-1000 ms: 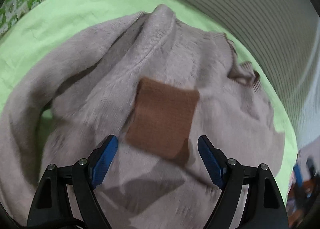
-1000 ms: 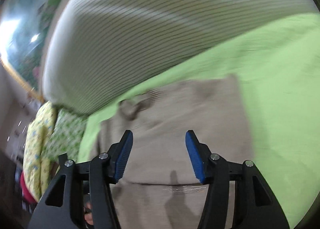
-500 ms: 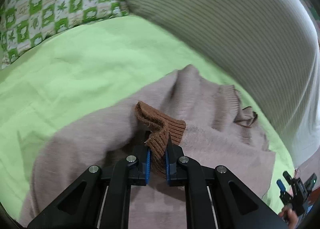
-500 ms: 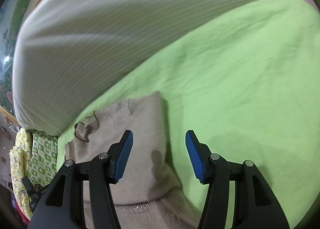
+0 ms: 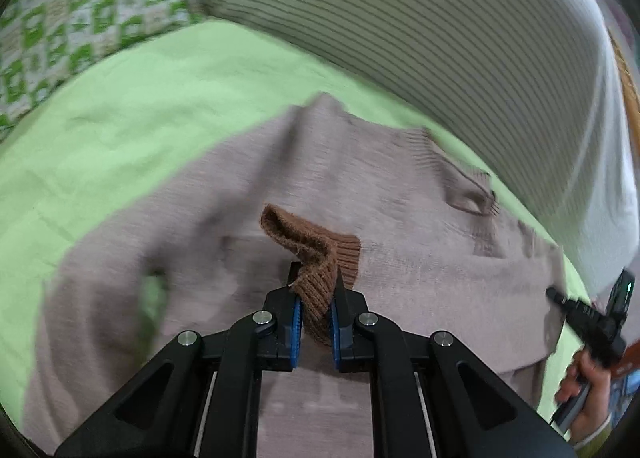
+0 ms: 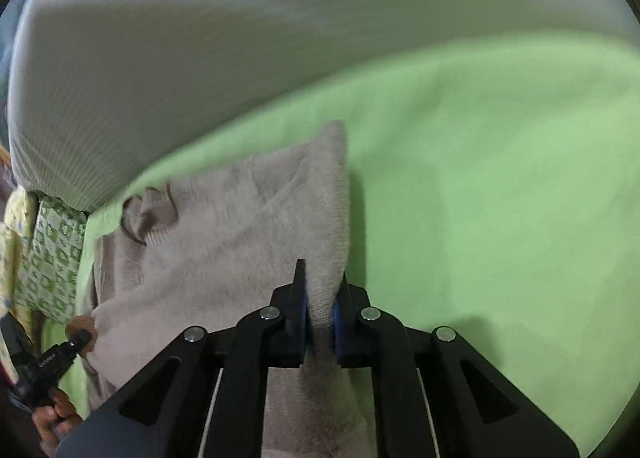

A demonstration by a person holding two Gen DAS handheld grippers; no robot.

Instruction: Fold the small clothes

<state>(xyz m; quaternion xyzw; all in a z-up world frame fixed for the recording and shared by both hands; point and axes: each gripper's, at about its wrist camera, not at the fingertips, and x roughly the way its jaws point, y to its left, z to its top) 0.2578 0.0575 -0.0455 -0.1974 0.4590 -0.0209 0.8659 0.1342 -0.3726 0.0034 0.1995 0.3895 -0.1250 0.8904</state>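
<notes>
A beige knitted sweater [image 5: 400,218] lies on a green sheet [image 5: 140,110]; its collar is toward the back. My left gripper [image 5: 314,314] is shut on the sweater's brown ribbed cuff [image 5: 316,254] and holds it raised over the sweater's body. In the right wrist view, my right gripper [image 6: 320,310] is shut on the sweater's right edge [image 6: 328,226], next to the bare green sheet [image 6: 500,178]. The right gripper also shows at the far right of the left wrist view [image 5: 592,322].
A large striped white cushion [image 5: 440,38] borders the back of the sheet. A green-and-white patterned pillow [image 5: 72,18] lies at the back left. The other hand-held gripper [image 6: 36,362] shows at the lower left of the right wrist view.
My left gripper closed on the brown cuff and lifted it. My right gripper moved to the sweater's right edge and closed on it.
</notes>
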